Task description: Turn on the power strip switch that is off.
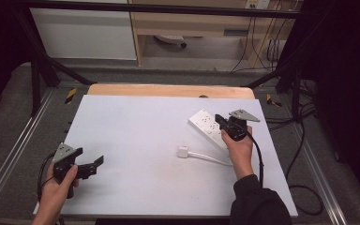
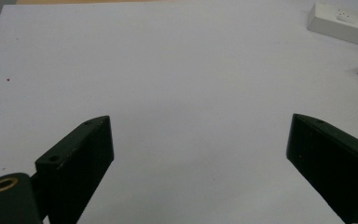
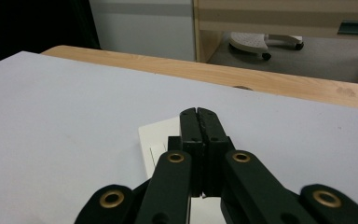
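Right now the right gripper sits over the white power strip with its jaws pressed together and nothing between them (the right gripper view shows the two black jaws meeting edge to edge above the strip's near end). Looks like a closed-tip press on the strip, likely its switch or a socket face, though I can't tell which. To do it well: keep the tips together, come straight down, and push along the strip's top face so it doesn't skid on the white table. The plug and its white cable lie just behind and to the left of that gripper, near the hand; keep the wrist off them. Left gripper is well apart from the strip, jaws spread wide, empty, low over bare table.
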`<state>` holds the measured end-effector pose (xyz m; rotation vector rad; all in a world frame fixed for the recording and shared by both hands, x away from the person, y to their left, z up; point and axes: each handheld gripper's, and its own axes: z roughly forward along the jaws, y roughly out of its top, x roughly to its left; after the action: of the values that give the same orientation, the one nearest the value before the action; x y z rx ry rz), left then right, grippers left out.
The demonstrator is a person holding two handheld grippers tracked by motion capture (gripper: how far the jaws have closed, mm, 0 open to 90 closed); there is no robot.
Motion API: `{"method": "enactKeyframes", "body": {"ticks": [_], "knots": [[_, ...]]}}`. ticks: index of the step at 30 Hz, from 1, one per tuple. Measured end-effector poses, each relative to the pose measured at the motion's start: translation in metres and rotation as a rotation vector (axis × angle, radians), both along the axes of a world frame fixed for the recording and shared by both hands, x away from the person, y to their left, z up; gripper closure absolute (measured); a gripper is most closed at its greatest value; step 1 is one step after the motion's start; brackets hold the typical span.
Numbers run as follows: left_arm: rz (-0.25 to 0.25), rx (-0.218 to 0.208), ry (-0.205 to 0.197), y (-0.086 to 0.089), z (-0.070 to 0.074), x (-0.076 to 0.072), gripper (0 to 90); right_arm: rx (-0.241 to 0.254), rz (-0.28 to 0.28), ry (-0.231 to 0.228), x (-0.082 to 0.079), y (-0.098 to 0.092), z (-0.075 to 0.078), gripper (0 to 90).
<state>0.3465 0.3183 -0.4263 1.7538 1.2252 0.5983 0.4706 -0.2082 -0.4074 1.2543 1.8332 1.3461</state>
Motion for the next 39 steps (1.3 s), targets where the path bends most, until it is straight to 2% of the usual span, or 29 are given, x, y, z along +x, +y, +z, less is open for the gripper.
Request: {"method": "enactKeyframes", "body": {"ticks": [9,19,28,39], "knots": [[0.017,-0.026,0.005,0.004,0.000,-0.011,7.2,0.012,-0.010,0.020,0.000,0.000,-0.009,90.0],[0.013,-0.023,0.001,0.003,0.001,-0.011,7.3,0.040,-0.020,0.051,0.001,0.005,-0.017,90.0],[0.005,-0.021,-0.003,0.002,0.002,-0.013,7.2,0.015,-0.010,0.076,-0.002,0.010,-0.024,90.0],[0.005,-0.021,-0.001,0.002,0.002,-0.013,7.2,0.011,-0.010,0.085,0.000,0.014,-0.029,90.0]]}}
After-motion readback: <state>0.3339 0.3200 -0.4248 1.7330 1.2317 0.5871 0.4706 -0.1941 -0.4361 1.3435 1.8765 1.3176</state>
